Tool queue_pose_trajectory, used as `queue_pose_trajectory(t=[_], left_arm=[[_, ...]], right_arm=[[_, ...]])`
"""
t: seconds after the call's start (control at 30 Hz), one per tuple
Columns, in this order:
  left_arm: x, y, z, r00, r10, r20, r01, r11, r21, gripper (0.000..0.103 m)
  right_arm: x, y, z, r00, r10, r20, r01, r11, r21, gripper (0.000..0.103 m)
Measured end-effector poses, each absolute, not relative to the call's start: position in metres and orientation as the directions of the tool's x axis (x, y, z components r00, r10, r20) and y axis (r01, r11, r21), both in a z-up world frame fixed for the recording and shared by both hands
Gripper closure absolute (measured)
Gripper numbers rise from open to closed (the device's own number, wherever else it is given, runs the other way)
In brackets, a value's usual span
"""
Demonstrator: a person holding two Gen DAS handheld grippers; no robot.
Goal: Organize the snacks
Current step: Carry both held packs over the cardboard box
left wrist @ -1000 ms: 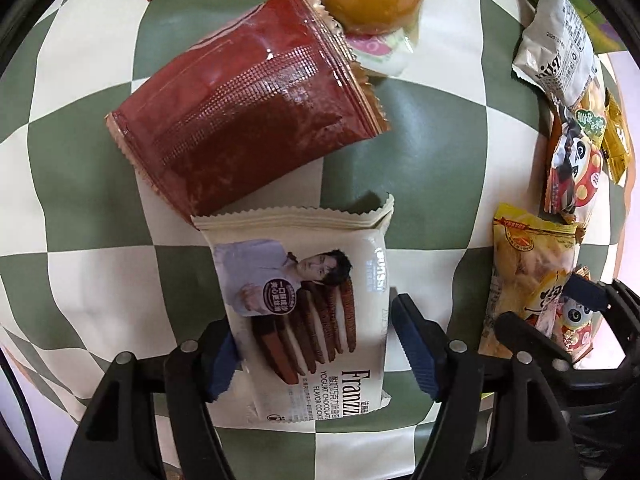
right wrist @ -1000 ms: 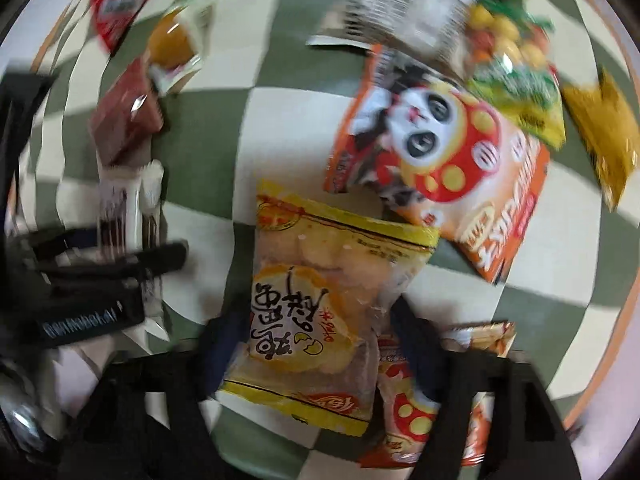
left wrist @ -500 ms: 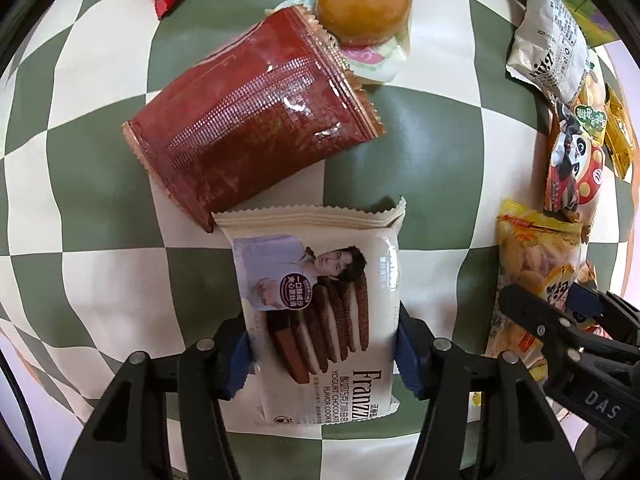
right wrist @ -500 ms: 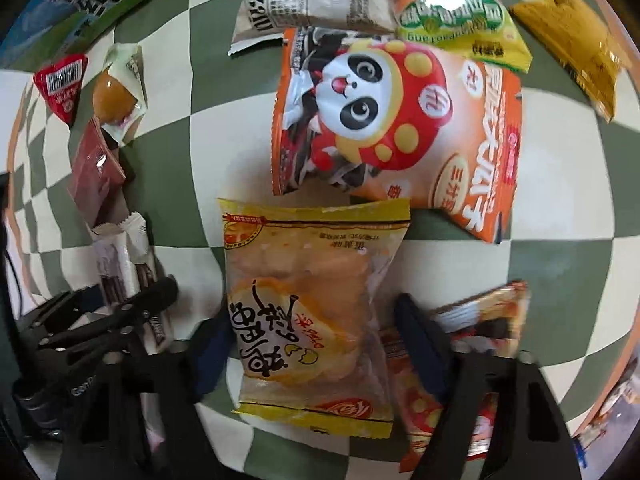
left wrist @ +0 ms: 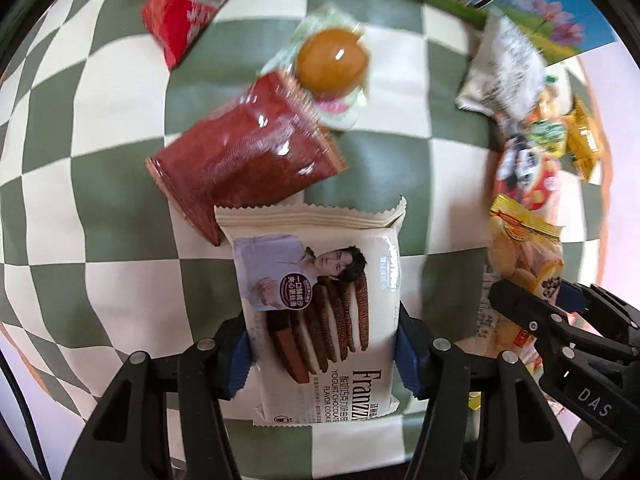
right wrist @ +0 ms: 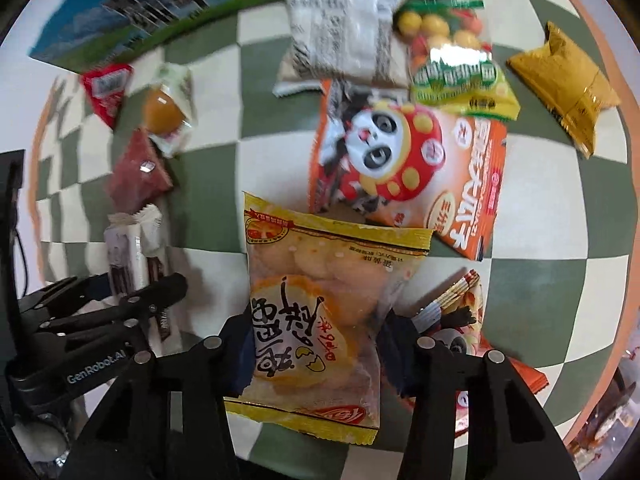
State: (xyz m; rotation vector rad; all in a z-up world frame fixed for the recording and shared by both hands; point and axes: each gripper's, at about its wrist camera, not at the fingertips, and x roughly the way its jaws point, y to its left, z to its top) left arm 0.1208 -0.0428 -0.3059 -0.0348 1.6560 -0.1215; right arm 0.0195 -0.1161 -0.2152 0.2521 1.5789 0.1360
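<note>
Snacks lie scattered on a green-and-cream checked cloth (left wrist: 100, 128). Only the right wrist view shows the gold wrapper (right wrist: 568, 80) and candy bag (right wrist: 460, 68) clearly; the left view alone shows the dark red pouch (left wrist: 244, 152) in full. The left gripper (left wrist: 322, 350) clamps a cream cookie pack (left wrist: 316, 300) printed with chocolate biscuits. The right gripper (right wrist: 316, 354), its jaws just closing, pinches a yellow egg-cake bag (right wrist: 320, 300). Against the earlier frames, both packs seem lifted off the cloth, though blur makes that uncertain, and the panda bag (right wrist: 408, 168) lies where it was.
</note>
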Motion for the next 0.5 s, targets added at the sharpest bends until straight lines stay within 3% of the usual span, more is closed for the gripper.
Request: queue_pose_trajectory(t=[0.23, 0.5], left_arm=[[0.134, -0.039, -0.233, 0.006, -0.197, -0.980, 0.070, 0.978, -0.196, 0.047], [0.220, -0.035, -0.119, 0.214, -0.245, -0.946, 0.118, 0.968, -0.223, 0.046]], right_arm=[[0.036, -0.134, -0.143, 0.112, 0.329, -0.938, 0.047, 0.941, 0.336, 0.050], [0.115, -0.169, -0.051, 0.313, 0.354, -0.881, -0.002, 0.928, 0.372, 0.050]])
